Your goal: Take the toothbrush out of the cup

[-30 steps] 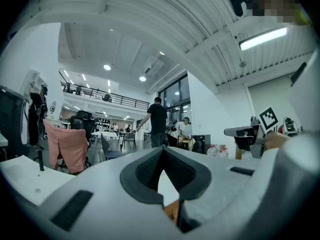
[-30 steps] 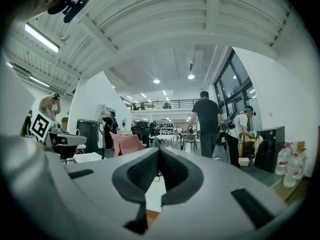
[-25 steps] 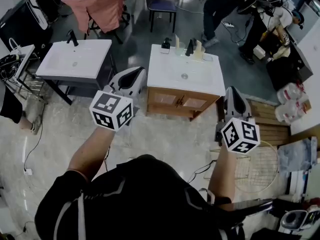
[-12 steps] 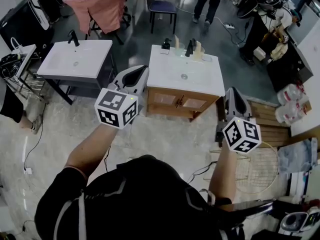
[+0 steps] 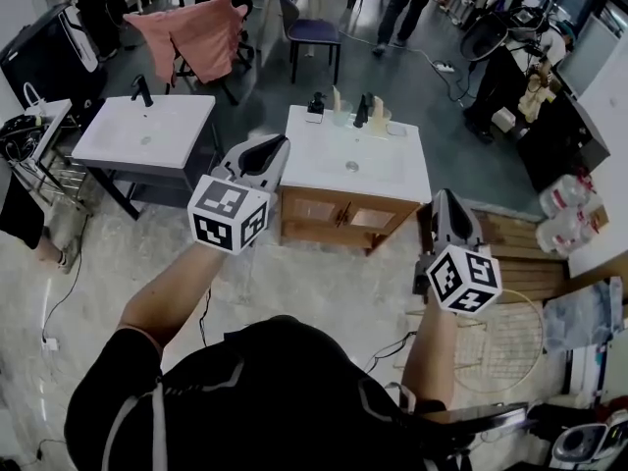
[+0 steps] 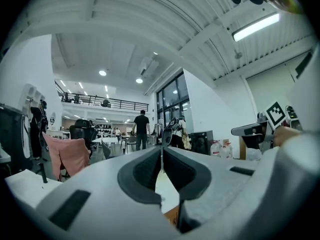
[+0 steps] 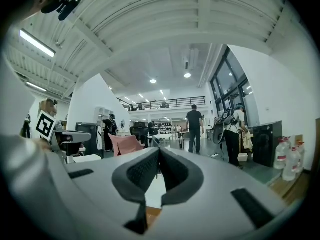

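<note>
Washbasin top [image 5: 378,170] lies open in front; faucet [image 5: 363,112] stands beside the cup [image 5: 340,118].

Bright ceiling lights [image 6: 255,26], fisheye edge distortion, near foreground blurred.

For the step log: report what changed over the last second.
The left gripper drifted slightly right in the head view, the right gripper down and left; a background person walked away. Both grippers stayed shut and empty, short of the vanity; its cups untouched.

Left hand-held gripper [image 5: 282,143] closed, right hand-held gripper [image 5: 441,197] closed, both level
</note>
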Tool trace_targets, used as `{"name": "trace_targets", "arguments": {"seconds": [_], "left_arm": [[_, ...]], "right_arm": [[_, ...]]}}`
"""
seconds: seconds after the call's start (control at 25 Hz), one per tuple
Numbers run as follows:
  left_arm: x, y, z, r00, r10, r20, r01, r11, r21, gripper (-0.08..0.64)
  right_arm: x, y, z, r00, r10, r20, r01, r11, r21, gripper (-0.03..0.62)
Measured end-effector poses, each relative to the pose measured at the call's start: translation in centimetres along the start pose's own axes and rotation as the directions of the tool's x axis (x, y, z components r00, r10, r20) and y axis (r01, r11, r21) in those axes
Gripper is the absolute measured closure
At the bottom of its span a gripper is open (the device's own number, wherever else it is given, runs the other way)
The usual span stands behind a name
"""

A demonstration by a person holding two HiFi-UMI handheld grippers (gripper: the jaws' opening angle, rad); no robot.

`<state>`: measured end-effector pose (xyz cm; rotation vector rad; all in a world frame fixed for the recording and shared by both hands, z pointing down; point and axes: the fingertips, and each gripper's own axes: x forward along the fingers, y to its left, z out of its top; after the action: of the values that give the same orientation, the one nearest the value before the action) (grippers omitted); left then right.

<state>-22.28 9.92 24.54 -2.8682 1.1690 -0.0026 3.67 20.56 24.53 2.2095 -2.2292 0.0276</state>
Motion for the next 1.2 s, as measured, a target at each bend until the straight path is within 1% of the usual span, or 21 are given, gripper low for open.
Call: {"name": "trace_targets", "arguments": {"seconds": [0.12,0.24,0.36,0.52,0.64,0.76,0.88,0.96,1.2], "left_arm": [[0.7,-1.5,0.2,1.000,-0.005,0.008,0.005,1.000,0.009,0.557],[1.7,-3.0,0.1,1.000,-0.007,0.016,0.007,1.000,-0.005,0.556],[2.7,-4.6,-0.3,1.000,-0.007,0.009,0.007,1.000,-0.017,0.557],[3.7,-7.1,-1.4,1.000,-0.013,-0.022,0.013,1.000,0.009,0.557],[4.6,-7.8,-1.9,0.999,-0.013,-0.036,0.014,0.999,0.029,0.557],[5.9,-7.4,-1.7,1.000,-0.003,-0.003,0.003,1.000,0.012,0.557],[8.2,-6.0,-2.0,1.000,0.016,0.007,-0.016,1.000,0.001,0.557],[9.8,-5.0,-2.4,1.000,0.007,0.008,-0.007,1.000,-0.005,0.557],[15.7,-1.7,-3.1,0.999,-0.031,0.030,0.032,0.999,-0.027,0.557]], "right_arm": [[-0.7,-1.2,0.0,1.000,-0.004,0.011,0.004,1.000,0.010,0.588],[-1.3,-2.9,0.2,1.000,-0.008,0.025,0.008,1.000,0.018,0.588],[-1.9,-4.3,0.2,0.999,0.005,0.039,-0.006,1.000,0.017,0.588],[-2.4,-6.4,-0.6,0.999,0.014,0.040,-0.016,1.000,0.027,0.588],[-1.9,-6.9,-1.3,0.999,0.036,0.034,-0.037,0.999,0.034,0.588],[-0.8,-7.2,-1.4,0.998,0.053,0.047,-0.053,0.999,0.002,0.588],[1.2,-8.4,-1.6,0.999,0.032,0.040,-0.032,0.999,0.004,0.588],[2.9,-8.9,-1.9,0.999,0.020,0.025,-0.021,1.000,0.010,0.588],[8.7,-10.2,-1.3,1.000,-0.001,0.011,0.002,0.999,-0.034,0.588]]}}
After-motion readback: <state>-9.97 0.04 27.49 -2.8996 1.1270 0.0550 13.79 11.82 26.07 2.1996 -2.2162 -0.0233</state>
